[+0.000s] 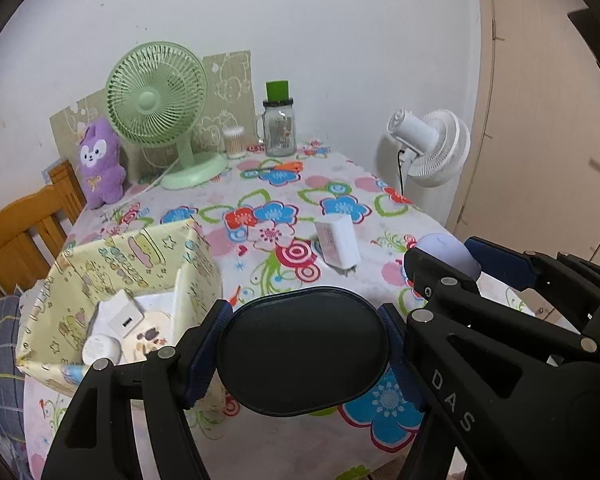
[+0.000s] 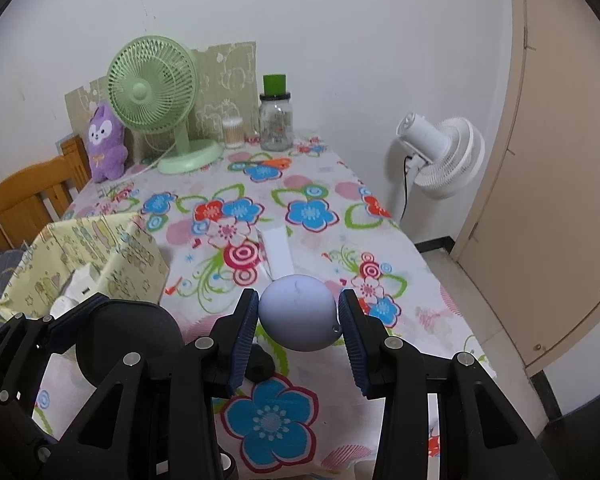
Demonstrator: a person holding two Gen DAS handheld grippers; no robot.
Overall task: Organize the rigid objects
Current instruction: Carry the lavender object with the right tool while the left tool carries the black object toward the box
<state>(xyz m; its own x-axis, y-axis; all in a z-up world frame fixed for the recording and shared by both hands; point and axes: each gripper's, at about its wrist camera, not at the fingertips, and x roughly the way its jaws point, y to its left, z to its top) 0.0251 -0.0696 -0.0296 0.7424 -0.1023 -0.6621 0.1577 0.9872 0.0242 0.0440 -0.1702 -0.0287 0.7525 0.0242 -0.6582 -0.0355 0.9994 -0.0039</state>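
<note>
My left gripper (image 1: 304, 311) is shut on a dark oval case (image 1: 302, 350), with its blue pads pressed on the two long ends. The case hangs above the flowered tablecloth (image 1: 268, 184), just right of a yellow patterned box (image 1: 140, 256). In the right wrist view, my right gripper (image 2: 299, 297) is shut on a lavender egg-shaped object (image 2: 298, 314) held clear of the cloth. The two grippers are side by side: the egg (image 1: 446, 248) shows to the right of the case, and the case (image 2: 128, 336) shows at lower left. A white charger (image 1: 337, 246) lies on the cloth ahead.
The yellow box holds a white adapter (image 1: 122, 318) and a white round item (image 1: 100, 348). At the back stand a green fan (image 1: 160, 108), a purple plush (image 1: 98, 162), a jar with a green lid (image 1: 278, 124) and a cotton swab tub (image 1: 234, 142). A white floor fan (image 1: 432, 148) and a wooden chair (image 1: 24, 232) flank the table.
</note>
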